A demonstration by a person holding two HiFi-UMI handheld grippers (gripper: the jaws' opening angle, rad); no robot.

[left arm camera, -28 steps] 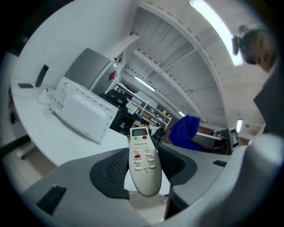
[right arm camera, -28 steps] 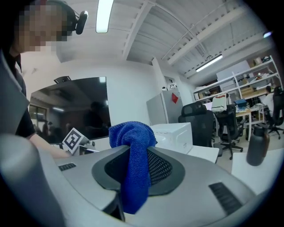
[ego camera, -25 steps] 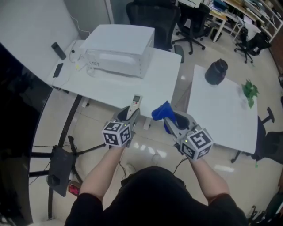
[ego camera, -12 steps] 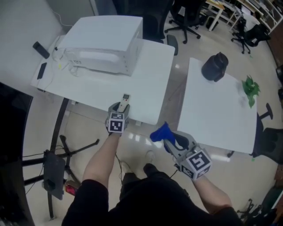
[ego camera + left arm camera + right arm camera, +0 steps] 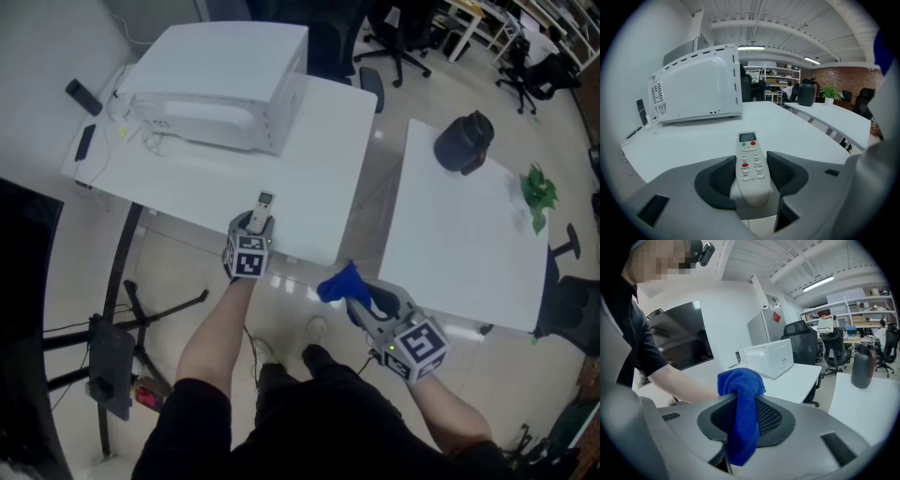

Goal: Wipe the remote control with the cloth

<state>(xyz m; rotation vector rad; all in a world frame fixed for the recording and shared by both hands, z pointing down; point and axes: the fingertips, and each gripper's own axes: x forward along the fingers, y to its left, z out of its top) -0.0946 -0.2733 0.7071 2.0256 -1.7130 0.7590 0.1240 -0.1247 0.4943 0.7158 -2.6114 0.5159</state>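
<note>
Near the white table [image 5: 319,159] edge, the left gripper [image 5: 251,230] clamps the remote control [image 5: 263,208], the right gripper [image 5: 361,298] (at four o'clock) pinches the cloth [image 5: 339,281]; hard rubbing might lever the remote loose.

Remote [image 5: 751,164] between the left gripper's [image 5: 751,174] jaws: white body, pale keys, green and red buttons, grey-green screen at the far end. Cloth [image 5: 740,404] in the right gripper [image 5: 745,416]: solid blue. Both grippers are light grey with black cross-hatched pads [image 5: 769,418]; marker cubes [image 5: 248,258] behind the jaws are black-and-white squares, and the table [image 5: 309,159] ahead is plain white.
</note>
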